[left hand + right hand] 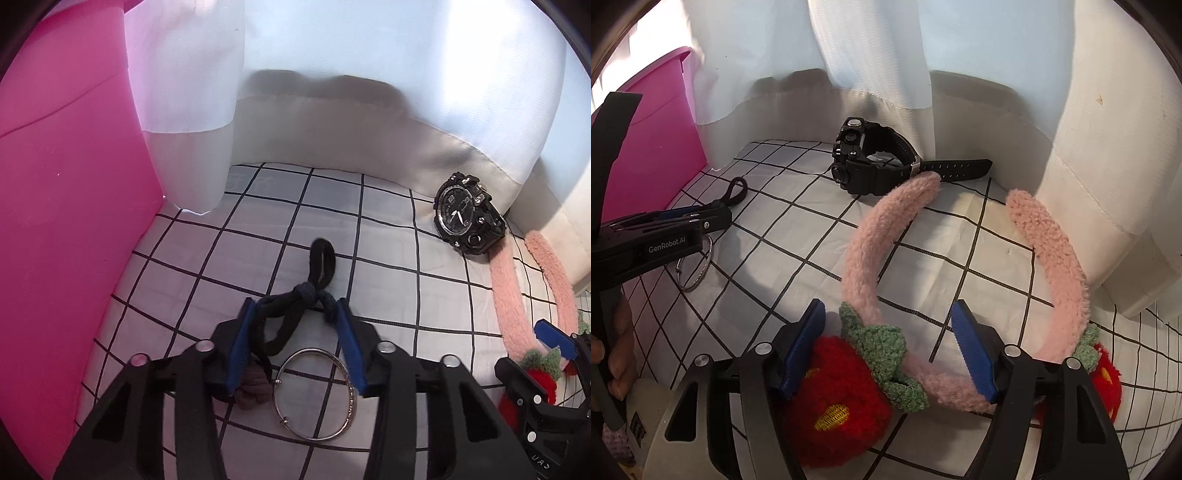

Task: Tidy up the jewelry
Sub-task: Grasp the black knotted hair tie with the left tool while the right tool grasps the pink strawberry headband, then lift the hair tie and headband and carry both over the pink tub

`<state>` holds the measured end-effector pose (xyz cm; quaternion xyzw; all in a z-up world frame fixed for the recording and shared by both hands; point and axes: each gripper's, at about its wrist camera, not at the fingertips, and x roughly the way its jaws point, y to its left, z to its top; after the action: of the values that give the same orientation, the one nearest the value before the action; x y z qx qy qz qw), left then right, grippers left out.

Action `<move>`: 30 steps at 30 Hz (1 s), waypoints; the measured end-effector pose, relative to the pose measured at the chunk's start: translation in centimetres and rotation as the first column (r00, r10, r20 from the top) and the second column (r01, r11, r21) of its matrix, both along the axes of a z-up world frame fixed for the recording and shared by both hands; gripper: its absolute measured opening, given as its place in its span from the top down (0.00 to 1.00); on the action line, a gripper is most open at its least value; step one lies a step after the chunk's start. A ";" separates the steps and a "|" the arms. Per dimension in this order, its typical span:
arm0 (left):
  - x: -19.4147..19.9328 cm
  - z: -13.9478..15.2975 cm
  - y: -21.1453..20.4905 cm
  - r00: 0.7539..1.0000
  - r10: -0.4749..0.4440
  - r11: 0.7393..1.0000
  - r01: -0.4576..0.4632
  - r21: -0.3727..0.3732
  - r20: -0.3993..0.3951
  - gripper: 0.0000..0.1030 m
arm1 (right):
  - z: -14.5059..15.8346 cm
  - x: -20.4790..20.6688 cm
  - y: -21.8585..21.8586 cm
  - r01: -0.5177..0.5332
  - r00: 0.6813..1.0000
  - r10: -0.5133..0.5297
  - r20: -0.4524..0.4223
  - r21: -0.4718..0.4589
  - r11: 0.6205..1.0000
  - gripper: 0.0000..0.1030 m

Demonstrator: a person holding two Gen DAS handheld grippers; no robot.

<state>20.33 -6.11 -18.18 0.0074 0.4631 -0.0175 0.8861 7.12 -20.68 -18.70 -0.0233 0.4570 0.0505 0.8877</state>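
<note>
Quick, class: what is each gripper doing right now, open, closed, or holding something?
Left gripper: jaws closed on the black hair tie.
Right gripper: jaws open around the pink headband, not gripping it.

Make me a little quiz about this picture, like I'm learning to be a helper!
1. True or false: the watch lies inside the pink box.
2. How many red strawberries can you count on the fluffy pink headband?
3. What is squeezed in the left tongs? A) the silver bangle B) the black hair tie C) the headband

Key:
1. False, it lies out on the checked cloth.
2. Two.
3. B.
</note>
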 end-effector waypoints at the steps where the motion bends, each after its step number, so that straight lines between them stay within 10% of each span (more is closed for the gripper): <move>1: 0.0 0.1 -0.3 1.000 -0.009 1.000 0.009 0.002 0.003 0.75 | 0.0 -0.1 0.2 -0.006 1.000 0.006 0.003 -0.005 1.000 0.41; 6: 0.6 0.2 -0.3 1.000 -0.016 0.999 0.015 -0.031 -0.008 0.91 | 0.6 0.2 0.2 -0.022 1.000 0.022 0.006 0.014 1.000 0.77; 30: -5.7 6.1 3.6 0.999 0.013 0.995 -0.009 -0.097 0.042 0.92 | 5.8 -5.3 -2.7 -0.037 0.996 0.018 0.090 0.214 0.976 0.86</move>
<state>14.66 -2.51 -12.10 -0.0376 0.4428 -0.0349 0.8952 1.87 -23.35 -12.87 0.0644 0.4090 0.1109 0.9035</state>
